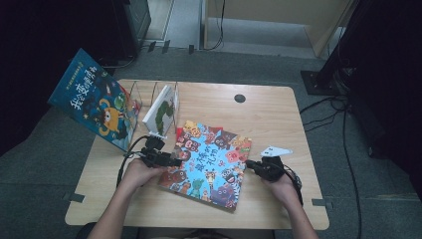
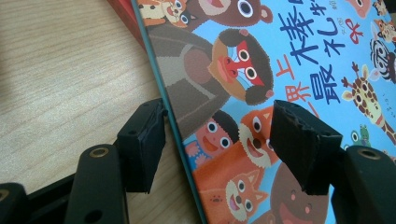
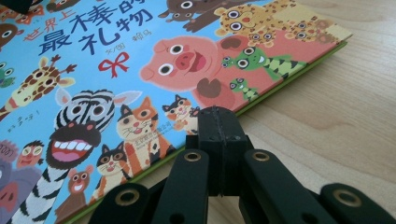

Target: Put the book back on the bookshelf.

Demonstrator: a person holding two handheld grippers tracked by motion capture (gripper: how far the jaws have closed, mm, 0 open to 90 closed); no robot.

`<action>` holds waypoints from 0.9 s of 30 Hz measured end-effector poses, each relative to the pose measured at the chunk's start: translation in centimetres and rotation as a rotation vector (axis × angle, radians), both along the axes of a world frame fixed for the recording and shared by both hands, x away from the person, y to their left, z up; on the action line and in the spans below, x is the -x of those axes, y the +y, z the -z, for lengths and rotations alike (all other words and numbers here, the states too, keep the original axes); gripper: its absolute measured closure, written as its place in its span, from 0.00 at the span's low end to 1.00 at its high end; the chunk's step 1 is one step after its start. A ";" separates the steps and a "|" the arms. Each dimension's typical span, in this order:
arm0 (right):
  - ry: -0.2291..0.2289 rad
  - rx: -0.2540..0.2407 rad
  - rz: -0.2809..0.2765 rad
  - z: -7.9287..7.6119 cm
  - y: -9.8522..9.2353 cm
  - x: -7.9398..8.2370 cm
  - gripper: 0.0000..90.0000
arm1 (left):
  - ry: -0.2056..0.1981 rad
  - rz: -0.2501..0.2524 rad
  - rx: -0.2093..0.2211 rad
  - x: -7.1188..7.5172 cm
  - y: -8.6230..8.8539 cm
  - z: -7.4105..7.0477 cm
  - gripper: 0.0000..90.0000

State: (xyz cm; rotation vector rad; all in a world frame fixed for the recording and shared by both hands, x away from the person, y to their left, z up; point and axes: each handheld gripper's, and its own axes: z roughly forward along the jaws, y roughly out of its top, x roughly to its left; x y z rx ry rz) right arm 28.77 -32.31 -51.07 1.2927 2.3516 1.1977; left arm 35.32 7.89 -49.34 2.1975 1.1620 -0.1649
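Lab, lone desk [image 1: 268, 107], floor cables [image 1: 348, 149], carpet [image 1: 45, 149]

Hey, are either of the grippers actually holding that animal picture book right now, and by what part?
Nothing is held. The left gripper straddles the colourful animal picture book's edge, jaws open and not pressing. The right gripper, shut on nothing, sits at the opposite edge.

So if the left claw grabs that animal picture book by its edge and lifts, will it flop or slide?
The picture book shows a thick, straight board edge in the left gripper view, so it probably stays stiff. Its cover has a slight sheen, so it may slip on the wooden table. The left claw straddles one edge; a wide flat book would likely sag away.
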 end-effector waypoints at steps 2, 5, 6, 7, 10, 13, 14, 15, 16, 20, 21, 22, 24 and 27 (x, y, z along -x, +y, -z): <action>-0.002 0.003 -0.002 0.0 0.0 0.0 1.00 | -0.004 -0.007 -0.009 0.1 -0.2 -0.1 0.40; 0.000 0.005 0.001 0.0 0.1 0.1 1.00 | 0.013 -0.005 -0.008 0.0 -0.2 -0.1 0.41; -0.001 0.004 0.007 0.0 0.1 0.1 1.00 | 0.026 -0.012 0.003 -0.1 -0.1 -0.1 0.43; 0.000 0.007 0.010 0.0 0.2 0.1 1.00 | 0.027 -0.012 0.005 -0.1 -0.1 -0.1 0.43; -0.004 0.025 -0.026 -0.1 0.2 0.4 1.00 | 0.029 -0.006 0.001 0.0 -0.2 -0.1 0.39; -0.006 0.035 -0.051 -0.2 0.4 0.8 1.00 | 0.024 -0.007 0.006 0.1 -0.2 -0.1 0.39; -0.006 0.035 -0.059 -0.3 0.5 0.9 1.00 | 0.025 -0.008 0.006 0.1 -0.1 -0.1 0.39; -0.004 0.032 -0.064 -0.3 0.5 1.1 1.00 | 0.033 -0.019 0.008 0.0 -0.2 -0.1 0.39; -0.006 0.037 -0.062 -0.3 0.6 1.2 1.00 | 0.054 -0.032 0.024 -0.1 -0.2 -0.1 0.38; 0.002 0.045 -0.040 0.0 0.9 1.1 1.00 | 0.173 -0.012 0.138 -0.6 0.0 0.4 0.41; 0.009 0.042 -0.036 0.1 1.0 1.0 1.00 | 0.176 -0.009 0.131 -0.6 -0.1 0.3 0.39; 0.016 0.031 -0.042 0.1 1.1 1.0 1.00 | 0.184 -0.001 0.130 -0.6 0.0 0.1 0.38; 0.004 0.046 -0.051 0.1 1.3 1.0 1.00 | 0.184 -0.005 0.125 -0.6 0.0 -0.2 0.39; -0.010 0.078 -0.068 0.0 1.5 1.0 1.00 | 0.179 -0.014 0.107 -0.6 -0.2 -0.8 0.40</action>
